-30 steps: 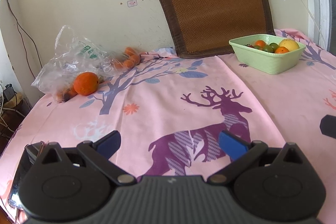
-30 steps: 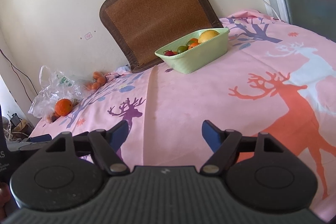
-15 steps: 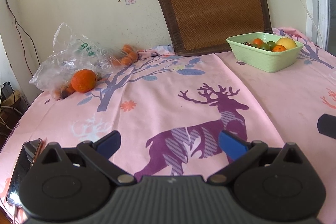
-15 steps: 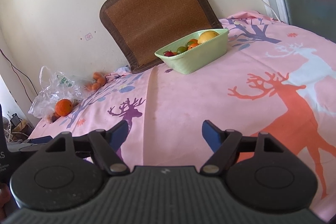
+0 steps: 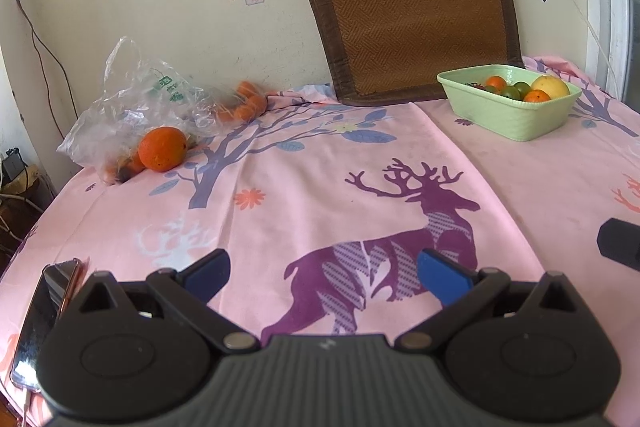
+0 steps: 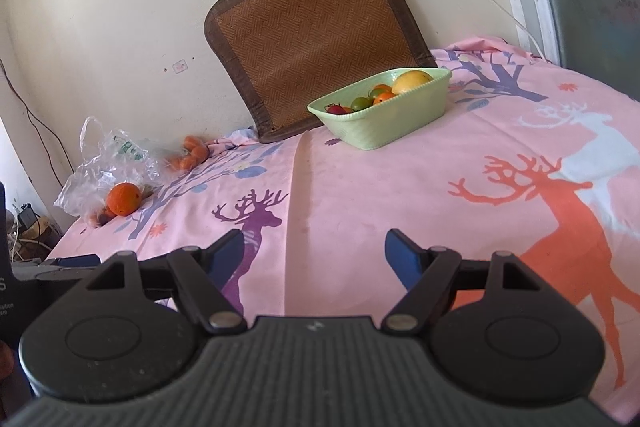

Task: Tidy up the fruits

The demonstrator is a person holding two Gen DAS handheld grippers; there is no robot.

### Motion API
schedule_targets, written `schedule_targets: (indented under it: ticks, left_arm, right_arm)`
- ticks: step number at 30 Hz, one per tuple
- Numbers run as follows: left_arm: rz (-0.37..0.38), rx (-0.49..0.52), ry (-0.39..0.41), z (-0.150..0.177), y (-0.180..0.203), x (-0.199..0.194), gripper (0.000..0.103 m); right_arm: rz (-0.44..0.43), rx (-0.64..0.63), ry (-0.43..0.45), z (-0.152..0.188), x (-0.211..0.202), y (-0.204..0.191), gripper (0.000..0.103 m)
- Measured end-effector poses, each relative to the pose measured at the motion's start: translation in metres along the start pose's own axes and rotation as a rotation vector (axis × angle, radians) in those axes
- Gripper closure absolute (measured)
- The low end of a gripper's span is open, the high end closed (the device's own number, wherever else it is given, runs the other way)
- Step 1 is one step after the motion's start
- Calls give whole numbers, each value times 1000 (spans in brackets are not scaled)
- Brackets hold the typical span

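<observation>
Left hand-held gripper and right hand-held gripper, both with jaws apart and empty, above the desk's near edge. Orange at the mouth of a plastic bag near the far-left corner. Green basket, holding mixed fruit, near the far-right edge.

Left gripper nearer the orange.

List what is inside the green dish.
The green dish holds a yellow fruit, small orange fruits, green ones and something red. Its wall hides whatever lies lower down.
</observation>
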State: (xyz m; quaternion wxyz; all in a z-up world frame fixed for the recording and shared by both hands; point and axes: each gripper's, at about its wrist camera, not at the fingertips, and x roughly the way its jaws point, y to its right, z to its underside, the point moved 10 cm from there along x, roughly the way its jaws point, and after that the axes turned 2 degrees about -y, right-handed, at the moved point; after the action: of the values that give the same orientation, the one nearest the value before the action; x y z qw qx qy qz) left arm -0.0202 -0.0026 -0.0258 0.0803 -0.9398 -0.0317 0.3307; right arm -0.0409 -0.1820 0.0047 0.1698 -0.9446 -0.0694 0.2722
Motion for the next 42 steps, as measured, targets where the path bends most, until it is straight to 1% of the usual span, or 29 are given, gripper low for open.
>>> schedule_targets:
  ticks: [24, 28, 32, 35, 42]
  left_arm:
    - [55, -23, -31, 0, 6, 7, 0]
    - [49, -31, -33, 0, 3, 6, 0]
    - [38, -51, -28, -2, -3, 3, 0]
    - [38, -61, -27, -2, -7, 2, 0]
    - [46, -70, -27, -3, -7, 2, 0]
  right_arm:
    - [11, -8, -10, -2, 8, -1, 24]
    - [15, -13, 5, -2, 7, -2, 24]
    - [8, -6, 2, -1, 9, -3, 24]
    - [3, -13, -7, 1, 11, -6, 24]
    - [7, -22, 4, -2, 7, -9, 24]
